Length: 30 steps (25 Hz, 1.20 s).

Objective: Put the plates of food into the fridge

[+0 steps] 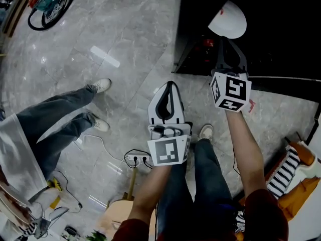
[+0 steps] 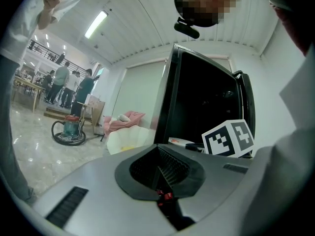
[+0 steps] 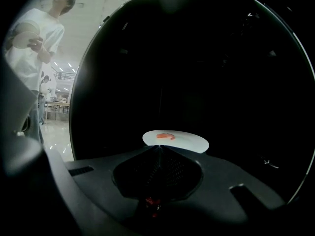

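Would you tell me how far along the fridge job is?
Done: unclear; the fridge is too dark to show stored plates. In hand: the right gripper grips a plate with red food at the fridge's opening. Remaining: set it down and release; the left gripper is shut, empty.

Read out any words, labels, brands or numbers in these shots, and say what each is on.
No readable words or numbers anywhere.
Left black-and-white marker cube and right black-and-white marker cube: square patterns only, no letters.
Red mark on the grey marble floor: too small to read.
White plate with red food: no print.
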Each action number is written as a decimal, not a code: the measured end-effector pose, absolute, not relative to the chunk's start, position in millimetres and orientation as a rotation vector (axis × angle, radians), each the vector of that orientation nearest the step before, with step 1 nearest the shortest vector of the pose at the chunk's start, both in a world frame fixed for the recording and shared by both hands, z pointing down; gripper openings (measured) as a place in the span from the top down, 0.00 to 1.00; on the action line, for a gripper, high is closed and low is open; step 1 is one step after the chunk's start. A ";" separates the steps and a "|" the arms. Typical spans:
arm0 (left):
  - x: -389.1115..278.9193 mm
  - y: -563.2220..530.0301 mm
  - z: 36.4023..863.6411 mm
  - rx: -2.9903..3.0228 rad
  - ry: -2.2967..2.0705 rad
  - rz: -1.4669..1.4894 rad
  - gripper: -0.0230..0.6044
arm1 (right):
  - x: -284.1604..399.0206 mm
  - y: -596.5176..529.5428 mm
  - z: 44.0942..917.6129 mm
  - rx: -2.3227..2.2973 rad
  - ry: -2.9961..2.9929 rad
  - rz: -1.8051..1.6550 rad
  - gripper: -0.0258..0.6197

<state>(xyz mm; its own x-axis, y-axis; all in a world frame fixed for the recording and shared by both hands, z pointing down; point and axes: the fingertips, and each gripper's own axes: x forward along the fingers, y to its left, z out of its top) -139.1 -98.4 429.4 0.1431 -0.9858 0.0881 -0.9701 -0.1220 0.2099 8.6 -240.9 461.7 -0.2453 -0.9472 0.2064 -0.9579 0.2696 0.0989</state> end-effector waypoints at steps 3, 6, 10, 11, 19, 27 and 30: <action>-136.2 -97.9 430.5 2.204 -1.911 -0.093 0.95 | 9.3 -243.3 461.9 1.779 -2.309 0.073 0.94; -136.8 -99.2 429.5 2.212 -1.922 -0.104 0.95 | 9.8 -246.8 462.1 1.788 -2.306 0.081 0.94; -136.6 -99.4 431.1 2.198 -1.914 -0.106 0.95 | 9.1 -249.5 460.9 1.797 -2.304 0.063 0.94; -136.5 -99.1 430.6 2.202 -1.919 -0.108 0.95 | 8.9 -249.7 460.5 1.796 -2.305 0.058 0.94; -132.7 -98.4 430.7 2.201 -1.906 -0.100 0.95 | 11.3 -260.5 460.0 1.834 -2.304 0.102 0.94; -137.1 -99.6 430.9 2.187 -1.917 -0.122 0.95 | 10.6 -261.4 459.8 1.834 -2.303 0.095 0.94; -138.0 -98.4 431.5 2.186 -1.916 -0.119 0.95 | 10.0 -261.6 460.1 1.834 -2.298 0.095 0.94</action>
